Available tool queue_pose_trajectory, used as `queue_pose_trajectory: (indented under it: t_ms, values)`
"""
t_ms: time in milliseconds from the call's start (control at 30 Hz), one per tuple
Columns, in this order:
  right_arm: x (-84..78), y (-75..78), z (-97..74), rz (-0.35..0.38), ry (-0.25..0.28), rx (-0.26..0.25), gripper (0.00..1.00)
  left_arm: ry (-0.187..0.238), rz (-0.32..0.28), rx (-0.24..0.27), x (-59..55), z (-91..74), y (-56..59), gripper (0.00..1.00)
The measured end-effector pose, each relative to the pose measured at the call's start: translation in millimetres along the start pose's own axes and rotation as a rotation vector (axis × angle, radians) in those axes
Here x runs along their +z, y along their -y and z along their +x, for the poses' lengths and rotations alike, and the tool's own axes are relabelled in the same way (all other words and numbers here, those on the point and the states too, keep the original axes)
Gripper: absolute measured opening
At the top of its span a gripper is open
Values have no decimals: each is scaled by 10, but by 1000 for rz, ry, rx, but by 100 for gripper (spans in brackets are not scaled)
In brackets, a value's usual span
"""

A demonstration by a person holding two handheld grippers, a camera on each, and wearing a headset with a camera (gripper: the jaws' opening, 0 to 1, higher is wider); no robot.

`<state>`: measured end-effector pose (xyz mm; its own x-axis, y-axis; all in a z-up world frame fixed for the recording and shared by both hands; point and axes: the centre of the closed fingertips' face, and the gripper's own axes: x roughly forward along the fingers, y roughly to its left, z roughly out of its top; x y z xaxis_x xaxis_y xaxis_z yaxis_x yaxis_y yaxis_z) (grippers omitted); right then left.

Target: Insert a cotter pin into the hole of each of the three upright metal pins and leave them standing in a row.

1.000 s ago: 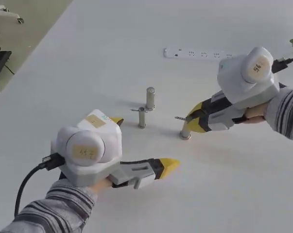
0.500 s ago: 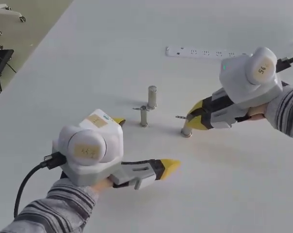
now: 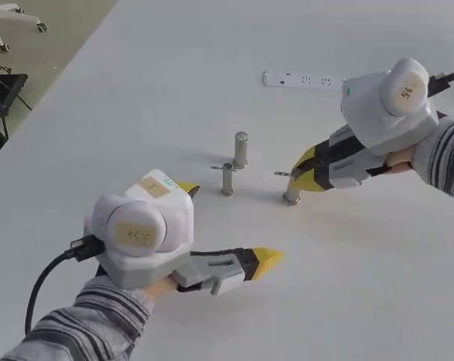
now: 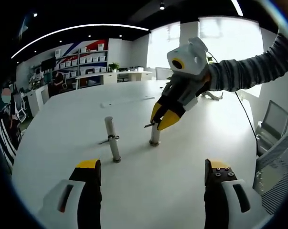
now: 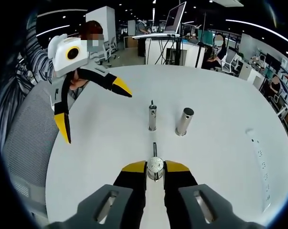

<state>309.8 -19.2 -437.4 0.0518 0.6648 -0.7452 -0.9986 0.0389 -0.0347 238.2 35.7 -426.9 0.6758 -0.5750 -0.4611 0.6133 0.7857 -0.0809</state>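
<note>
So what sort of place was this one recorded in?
Probably an open-plan office or lab: a large white table with a power strip, stocked wall shelves, a desk monitor and office chairs.

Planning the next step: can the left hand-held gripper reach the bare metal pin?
Probably, but around: the cotter-pinned pin stands between the open left hand-held gripper and the bare metal pin.

Upright middle pin (image 3: 227,180) holds a cotter pin (image 3: 218,167); bare pin (image 3: 241,149) just behind it; right of it, my right gripper (image 3: 295,183) clamps the third pin (image 3: 290,198), second cotter pin (image 3: 281,174) inserted.
</note>
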Motion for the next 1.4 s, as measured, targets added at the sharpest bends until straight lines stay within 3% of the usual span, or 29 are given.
queue_pose_trajectory:
  t_ms: [400,1033,1267,1400]
  values:
    - [-53,39,2,-34,-35,45,8,-6,-3,-3,-13,3,1,87]
    - [-119,111,44,-33,-42,34,11,-28,-7,-23,-61,53,89,87]
    - [-23,54,23,7,7,45,20,-26,-9,-17,-63,33,70,87]
    - [161,100,7,103,101,19,23,-25,-11,-10,-66,10,54,88]
